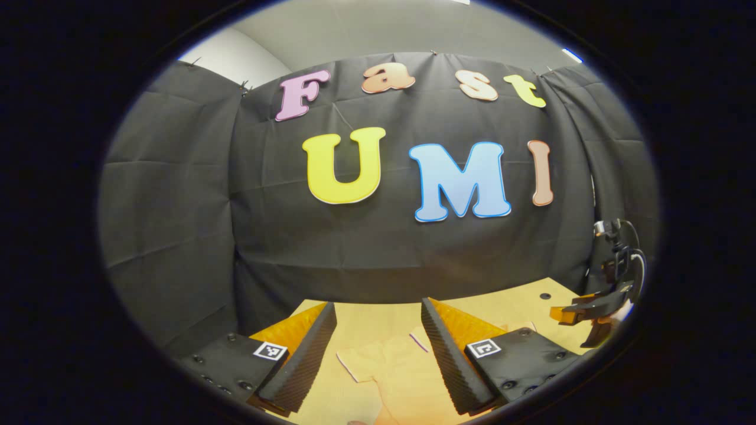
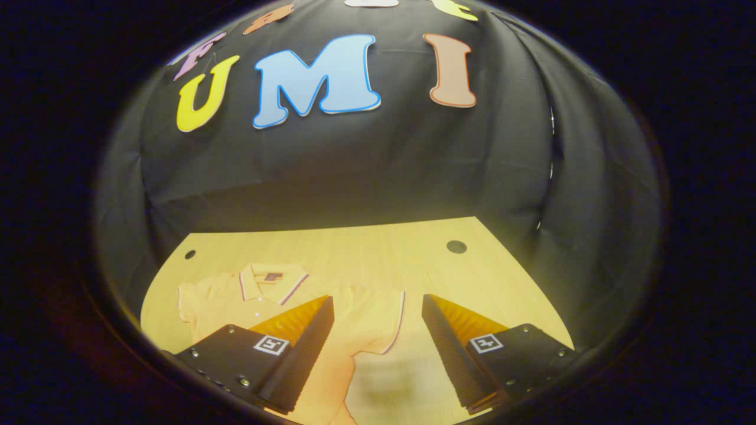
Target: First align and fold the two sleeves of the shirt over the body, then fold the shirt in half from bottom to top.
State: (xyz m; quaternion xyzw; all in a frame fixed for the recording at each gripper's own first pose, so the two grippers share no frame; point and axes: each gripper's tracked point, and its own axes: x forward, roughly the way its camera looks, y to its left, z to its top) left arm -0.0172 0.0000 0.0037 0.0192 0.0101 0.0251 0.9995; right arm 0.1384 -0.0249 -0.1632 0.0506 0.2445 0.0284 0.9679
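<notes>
A pale yellow polo shirt [image 2: 260, 298] lies flat on the wooden table [image 2: 384, 248], collar toward the far wall, both short sleeves spread out. In the right gripper view my right gripper [image 2: 378, 330] hangs open above the shirt's right sleeve [image 2: 378, 319], with nothing between its fingers. In the left gripper view my left gripper [image 1: 378, 342] is open over the shirt's left sleeve [image 1: 372, 360], holding nothing. The right gripper [image 1: 590, 310] also appears at the far right of that view, raised above the table.
The table [image 1: 520, 307] has small round holes, one [image 2: 456, 247] at the back right and one [image 2: 189, 254] at the back left. Black cloth walls close the booth behind and on both sides.
</notes>
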